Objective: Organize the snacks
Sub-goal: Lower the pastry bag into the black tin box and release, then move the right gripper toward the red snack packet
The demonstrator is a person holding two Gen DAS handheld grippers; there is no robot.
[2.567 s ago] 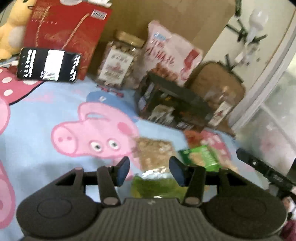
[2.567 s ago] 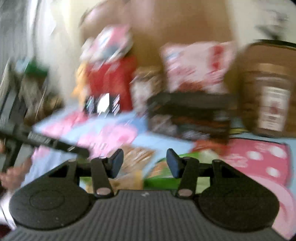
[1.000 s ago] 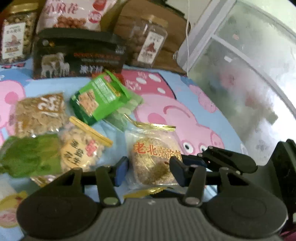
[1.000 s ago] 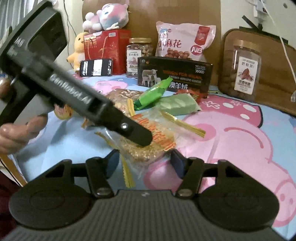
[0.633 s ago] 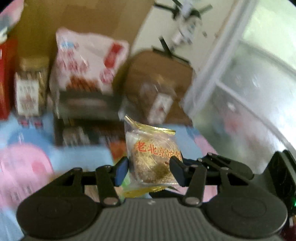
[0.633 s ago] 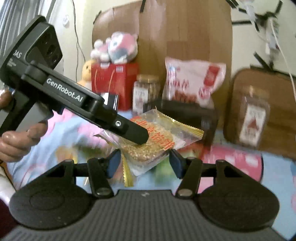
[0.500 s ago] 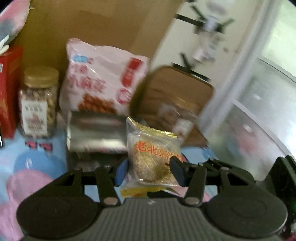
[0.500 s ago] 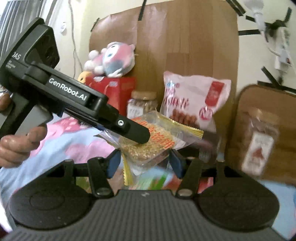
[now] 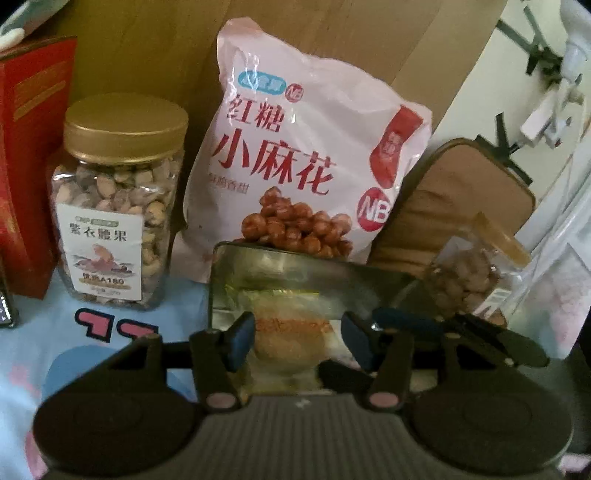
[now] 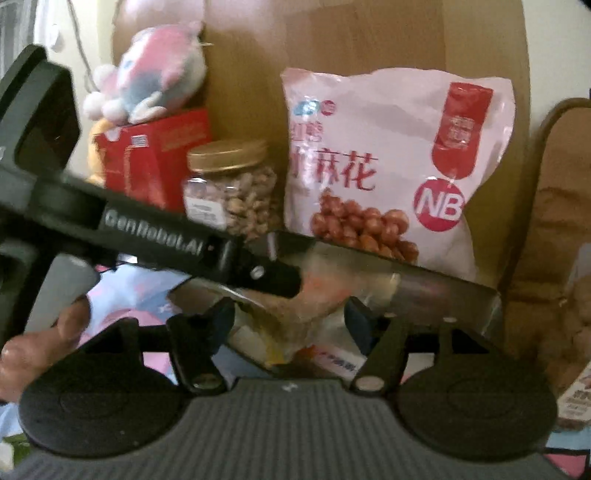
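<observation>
Inside the dark box [image 9: 258,280], a sesame-cake packet [image 9: 291,332] lies.

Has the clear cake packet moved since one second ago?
Yes. The cake packet rose from the blanket beside the green snacks and now hangs over the dark box.

Plush toy [image 10: 155,70] on red box [image 10: 155,162], brown cardboard backdrop [image 9: 280,33], tan cushion [image 9: 461,206] against wall, white power strip [image 9: 554,110] top right, cartoon-print sheet [image 9: 55,332] underneath.

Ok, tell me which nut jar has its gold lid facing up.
The jar left of the pink bag: this upright nut jar shows its gold lid on top. The other jar, right of the bag, is tilted.
</observation>
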